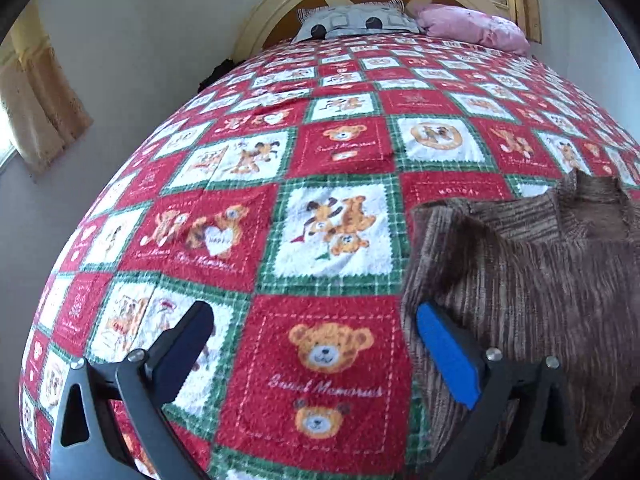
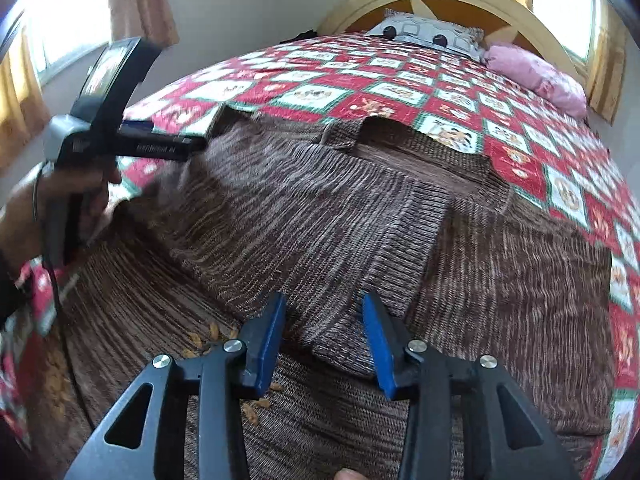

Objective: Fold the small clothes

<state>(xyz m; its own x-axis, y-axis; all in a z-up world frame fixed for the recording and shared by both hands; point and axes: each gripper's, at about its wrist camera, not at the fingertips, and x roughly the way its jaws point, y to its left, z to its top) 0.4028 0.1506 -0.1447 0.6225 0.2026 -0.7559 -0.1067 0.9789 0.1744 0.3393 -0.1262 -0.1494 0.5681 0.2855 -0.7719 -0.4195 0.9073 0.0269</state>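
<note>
Right now, with my left gripper (image 1: 312, 344) wide open and my right gripper (image 2: 324, 344) parted, both empty, the brown knit garment (image 2: 320, 208) sprawled mid-frame on the bed (image 1: 332, 152) may bunch if I pinch several layers.

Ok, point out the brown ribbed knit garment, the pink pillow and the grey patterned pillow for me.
Brown ribbed knit garment (image 2: 320, 216): right wrist view, middle of the folded-over panel.
Pink pillow (image 1: 476, 28): left wrist view, centre of its top face.
Grey patterned pillow (image 1: 352, 20): left wrist view, middle, between the two dark spots.
</note>
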